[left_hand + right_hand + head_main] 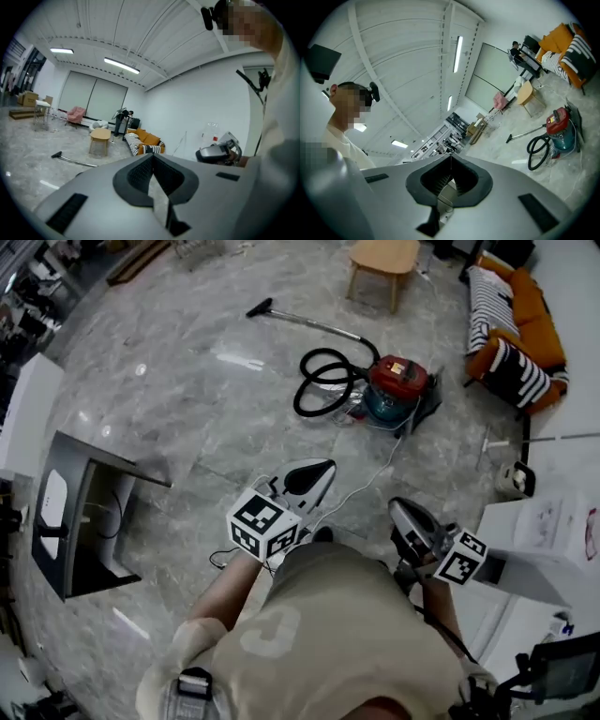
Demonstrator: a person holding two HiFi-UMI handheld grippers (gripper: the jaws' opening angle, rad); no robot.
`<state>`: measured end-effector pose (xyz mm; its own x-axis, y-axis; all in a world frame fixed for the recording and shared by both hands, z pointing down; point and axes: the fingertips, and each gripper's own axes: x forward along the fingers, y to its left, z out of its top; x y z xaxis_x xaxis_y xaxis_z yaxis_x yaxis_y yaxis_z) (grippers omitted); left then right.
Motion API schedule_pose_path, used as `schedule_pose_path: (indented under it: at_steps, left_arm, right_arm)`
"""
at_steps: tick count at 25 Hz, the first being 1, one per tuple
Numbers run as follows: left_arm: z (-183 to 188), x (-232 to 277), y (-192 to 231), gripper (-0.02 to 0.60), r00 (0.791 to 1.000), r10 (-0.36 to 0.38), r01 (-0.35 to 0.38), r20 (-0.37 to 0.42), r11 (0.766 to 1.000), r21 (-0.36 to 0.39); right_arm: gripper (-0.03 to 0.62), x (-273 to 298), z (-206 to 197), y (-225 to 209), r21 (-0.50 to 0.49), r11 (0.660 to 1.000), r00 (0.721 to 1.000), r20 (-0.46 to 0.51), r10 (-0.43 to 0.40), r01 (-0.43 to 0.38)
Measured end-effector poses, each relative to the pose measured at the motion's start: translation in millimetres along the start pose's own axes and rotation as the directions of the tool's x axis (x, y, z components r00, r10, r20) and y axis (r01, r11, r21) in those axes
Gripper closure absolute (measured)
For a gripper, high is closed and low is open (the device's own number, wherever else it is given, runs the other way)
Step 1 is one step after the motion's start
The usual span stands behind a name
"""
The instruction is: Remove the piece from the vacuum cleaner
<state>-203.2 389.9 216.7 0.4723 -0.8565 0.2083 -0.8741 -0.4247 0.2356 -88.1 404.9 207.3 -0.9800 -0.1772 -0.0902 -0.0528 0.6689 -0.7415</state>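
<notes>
**Fig. Hazards ahead of the first grasp**

Held close to the body: left gripper [317, 471] and right gripper [401, 509], jaws of each clenched tip to tip with nothing between them, as confirmed in both gripper views. Found on the floor [169, 381], well ahead of both: vacuum cleaner [396, 390], red above teal, with black hose [319, 381] looped just beside it and wand [314, 324] stretched away to a floor nozzle [260, 307]. Task judged not yet begun; nothing touched.

Hazards, as judged:

(a) White cable [361, 486], trailing from the vacuum cleaner toward the feet. Likely to snag a step and jerk the vacuum cleaner sideways.

(b) Piece to be removed not identifiable from this far off. Risk of gripping the wrong joint.

(c) Jaws shut on arrival. Liable to knock or shove the piece rather than take it, unless opened first.

(d) Pull with one gripper alone. Likely to drag the whole vacuum cleaner across the smooth floor instead of freeing the piece; second gripper needed as a brace.

(e) Looped hose. Apt to spring or twist once freed and slip out of a shallow hold.
</notes>
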Motion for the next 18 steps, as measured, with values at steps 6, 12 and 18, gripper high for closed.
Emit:
schedule_pose_path:
  at_steps: [6,12,18]
  left_arm:
    - [11.0,27.0,14.8,0.578,0.990,-0.123,0.131,0.063,0.983,-0.132]
    - [0.5,58.7,11.4,0.578,0.991,-0.130,0.129,0.002,0.984,-0.121]
    - [11.2,106.5,1.4,0.578,0.993,-0.116,0.113,-0.031,0.990,-0.087]
  right_arm:
    - [0.591,16.4,14.3,-18.1,-0.031,0.998,0.998,-0.033,-0.059,0.058]
    - [0.591,3.9,33.0,-44.3,-0.007,0.996,0.996,-0.021,-0.088,0.088]
    - [0.591,-10.1,61.0,-66.3,0.024,1.000,0.999,-0.046,-0.014,0.015]
